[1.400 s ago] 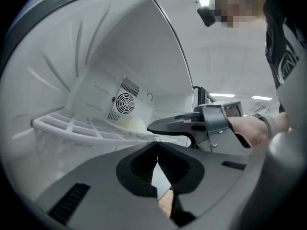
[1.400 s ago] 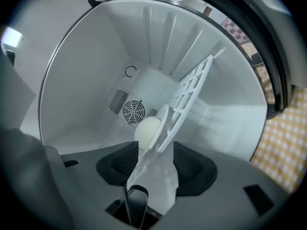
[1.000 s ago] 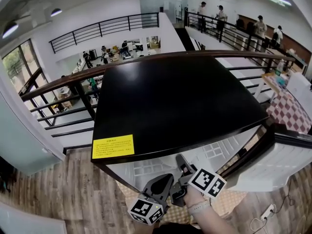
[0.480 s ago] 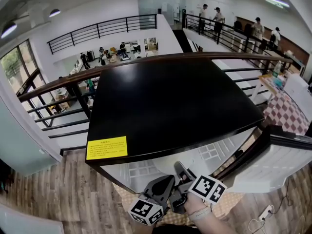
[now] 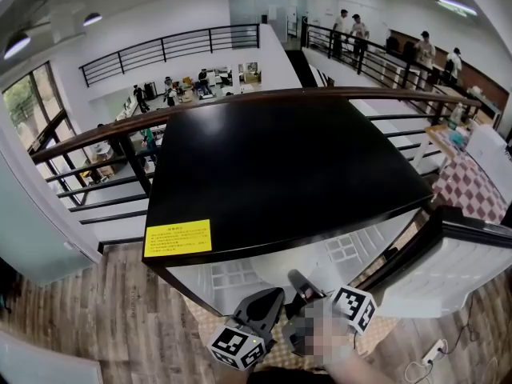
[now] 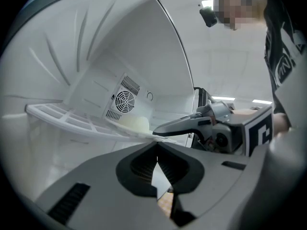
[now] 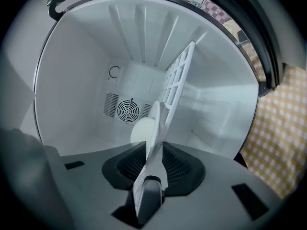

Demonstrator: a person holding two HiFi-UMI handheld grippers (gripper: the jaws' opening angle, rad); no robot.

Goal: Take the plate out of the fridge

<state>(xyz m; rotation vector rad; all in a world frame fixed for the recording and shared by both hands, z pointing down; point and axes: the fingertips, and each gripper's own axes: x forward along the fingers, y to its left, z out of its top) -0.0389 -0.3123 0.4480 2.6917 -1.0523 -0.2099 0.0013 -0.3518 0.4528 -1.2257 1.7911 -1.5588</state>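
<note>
The white round plate (image 7: 154, 143) lies on the white grid shelf (image 7: 177, 80) inside the black-topped white fridge (image 5: 280, 166). Its near rim is clamped by the right gripper (image 7: 154, 153), whose jaws have just been closing. The left gripper (image 6: 156, 152), just to the left, is kept closed and empty.

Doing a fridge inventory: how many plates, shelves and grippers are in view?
plate: 1
shelf: 1
grippers: 2, left gripper and right gripper, whose jaws have just been closing round the plate's rim
Total: 4
</note>
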